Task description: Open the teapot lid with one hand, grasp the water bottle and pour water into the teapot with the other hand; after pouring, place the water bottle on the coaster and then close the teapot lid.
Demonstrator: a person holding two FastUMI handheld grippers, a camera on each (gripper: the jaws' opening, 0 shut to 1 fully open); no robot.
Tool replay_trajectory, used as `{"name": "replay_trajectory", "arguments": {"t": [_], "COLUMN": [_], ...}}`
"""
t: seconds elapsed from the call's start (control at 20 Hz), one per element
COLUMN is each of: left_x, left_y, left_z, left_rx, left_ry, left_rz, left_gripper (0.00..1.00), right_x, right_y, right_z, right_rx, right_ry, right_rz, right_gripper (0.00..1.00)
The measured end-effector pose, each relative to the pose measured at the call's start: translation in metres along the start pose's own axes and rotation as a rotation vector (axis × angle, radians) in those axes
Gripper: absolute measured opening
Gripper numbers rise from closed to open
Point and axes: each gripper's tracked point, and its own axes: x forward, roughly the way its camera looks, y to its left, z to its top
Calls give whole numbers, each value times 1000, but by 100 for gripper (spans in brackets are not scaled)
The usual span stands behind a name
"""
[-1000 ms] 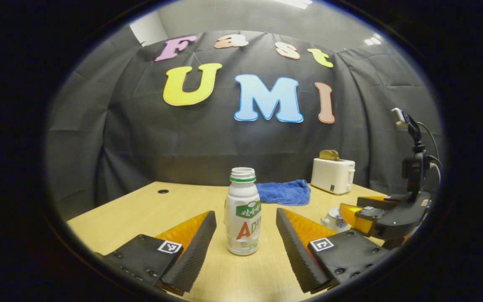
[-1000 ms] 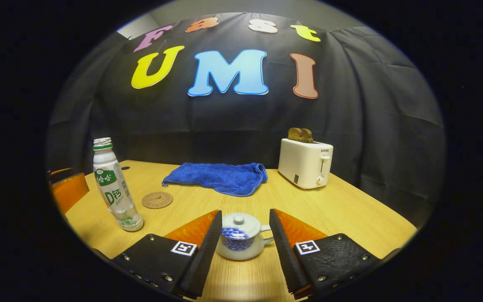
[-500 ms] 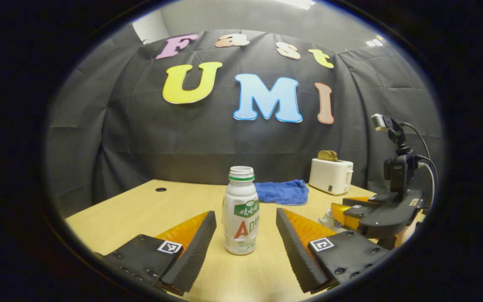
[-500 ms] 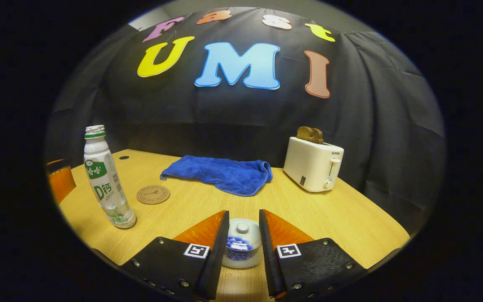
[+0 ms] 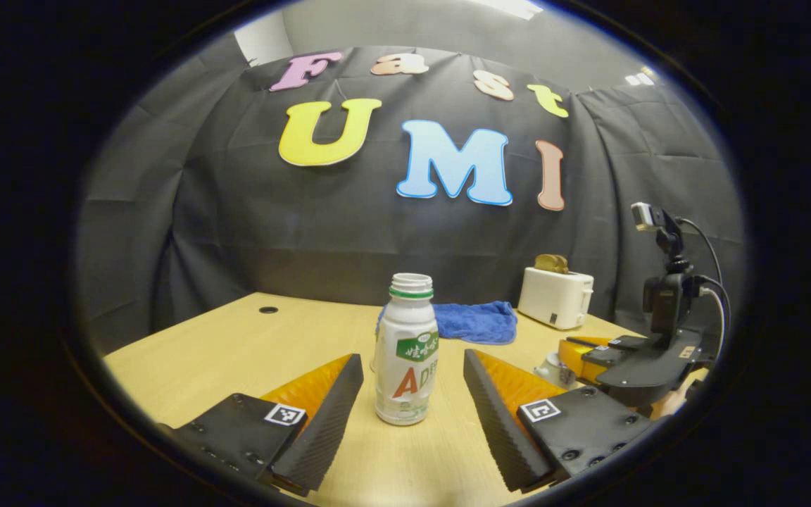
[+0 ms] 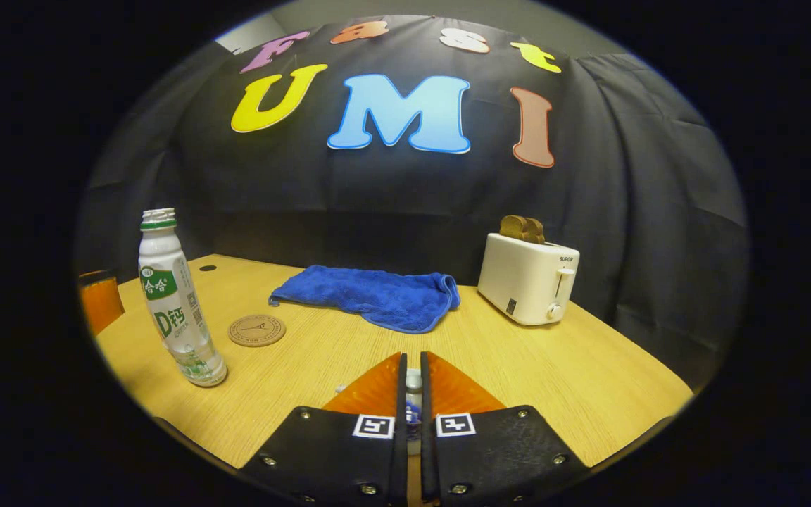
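**A:** Which step was I on at that moment?

**B:** Opening the lid, I judged. My right gripper (image 6: pixel 412 394) had its fingers drawn narrow around the teapot lid (image 6: pixel 413 384), the knob a sliver in the slit between them. I couldn't confirm that both fingers pressed on it.

**A:** And the bottle?

**B:** The water bottle (image 5: pixel 406 350) stood upright and uncapped on the table (image 5: pixel 236 352), between the wide-spread fingers of my left gripper (image 5: pixel 412 394) but touching neither. Taking the bottle as landmark: the teapot (image 5: pixel 553 366) sat to its right, under the right gripper; the coaster (image 6: pixel 256 329) lay just right of it in the right gripper view.

**A:** Next move?

**B:** Lift the lid straight up, then close the left fingers on the bottle's body without tipping it.
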Motion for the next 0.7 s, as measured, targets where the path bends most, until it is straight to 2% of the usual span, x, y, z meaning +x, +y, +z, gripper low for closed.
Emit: {"name": "replay_trajectory", "arguments": {"t": [0.05,0.1,0.25,0.3,0.4,0.45,0.55,0.6,0.7], "left_x": [-1,0,1,1,0,0,1,2,4], "left_y": [0,-1,1,3,8,10,11,11,12], "left_z": [1,0,-3,-4,-4,-3,-6,-8,-11], "left_rx": [-3,-10,-12,-10,-12,-15,-21,-21,-18], "left_ry": [-3,-3,7,10,9,8,14,18,25], "left_rz": [-1,-4,1,6,16,18,18,19,22], "left_gripper": [95,100,100,95,92,95,95,100,100], "right_x": [1,0,0,-1,-5,-6,-10,-12,-16], "right_y": [1,1,2,1,0,-1,-2,-4,-7], "right_z": [-1,0,1,4,10,14,23,29,38], "right_rx": [-15,-17,26,41,52,56,62,63,71], "right_ry": [4,2,15,14,-1,-12,-34,-46,-68], "right_rz": [0,5,32,36,41,43,48,49,49], "right_gripper": [7,7,7,7,7,7,7,7,7]}}
